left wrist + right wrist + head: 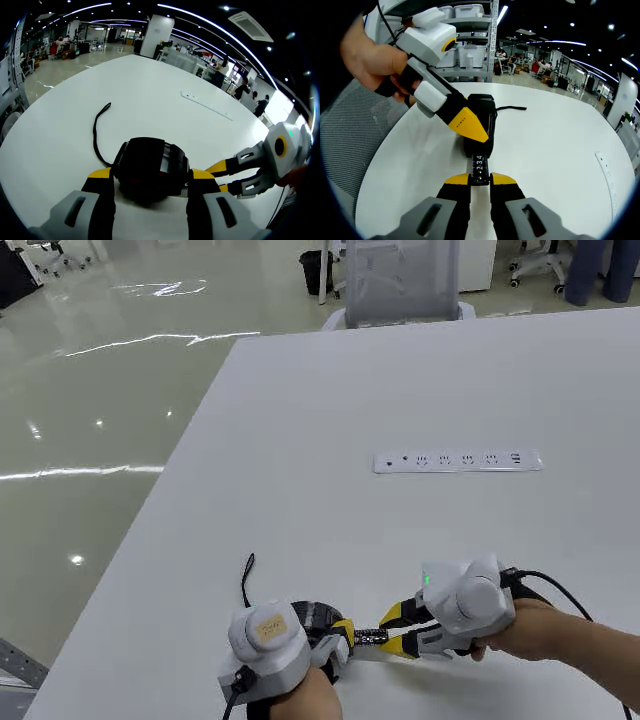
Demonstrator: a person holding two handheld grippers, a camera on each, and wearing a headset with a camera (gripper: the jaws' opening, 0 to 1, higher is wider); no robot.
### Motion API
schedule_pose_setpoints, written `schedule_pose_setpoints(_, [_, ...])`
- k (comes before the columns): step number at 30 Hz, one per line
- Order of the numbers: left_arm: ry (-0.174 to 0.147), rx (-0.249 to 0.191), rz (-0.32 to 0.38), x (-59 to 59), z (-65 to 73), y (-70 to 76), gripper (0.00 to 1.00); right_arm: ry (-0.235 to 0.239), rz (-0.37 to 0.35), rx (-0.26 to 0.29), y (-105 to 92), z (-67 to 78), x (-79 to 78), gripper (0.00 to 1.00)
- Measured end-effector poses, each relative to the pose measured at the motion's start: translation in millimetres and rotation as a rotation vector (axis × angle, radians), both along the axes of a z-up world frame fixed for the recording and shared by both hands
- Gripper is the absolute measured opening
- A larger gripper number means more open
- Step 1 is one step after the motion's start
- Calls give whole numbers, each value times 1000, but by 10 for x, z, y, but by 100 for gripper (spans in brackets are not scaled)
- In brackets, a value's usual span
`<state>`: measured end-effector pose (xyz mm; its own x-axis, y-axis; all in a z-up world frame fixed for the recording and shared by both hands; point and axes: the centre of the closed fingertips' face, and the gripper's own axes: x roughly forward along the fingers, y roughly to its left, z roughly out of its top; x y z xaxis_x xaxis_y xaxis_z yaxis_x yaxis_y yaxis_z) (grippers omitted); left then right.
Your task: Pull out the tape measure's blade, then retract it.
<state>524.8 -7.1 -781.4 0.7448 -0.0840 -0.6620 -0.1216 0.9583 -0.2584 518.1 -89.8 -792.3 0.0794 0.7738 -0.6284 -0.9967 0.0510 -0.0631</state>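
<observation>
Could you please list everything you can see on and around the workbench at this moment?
table: one, white, under everything
tape measure: one, black case, near edge of the table, between the left gripper's jaws
blade: one short length out of the case, black with white numbers
strap: one, black cord, lying on the table from the case
power strip: one, white, flat mid-table
chair: one, grey mesh, at the far edge
bin: one, black, on the floor beyond
left gripper: one, yellow-tipped, clamped on the case
right gripper: one, yellow-tipped, pinching the blade
hands: two, one holding each gripper
</observation>
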Motion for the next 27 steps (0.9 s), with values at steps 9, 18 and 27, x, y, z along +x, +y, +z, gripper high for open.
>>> schedule_pose_setpoints(9, [0,-2,1,-3,4,-5,53,0,4,1,38,-6,1,13])
schedule_pose_setpoints(18, [0,-8,2,-2,1,0,53,2,11,3,94,-10,1,13])
schedule_pose_setpoints(27, [0,-11,3,0,-3,-2,53,4,8,8,141,-22,0,13])
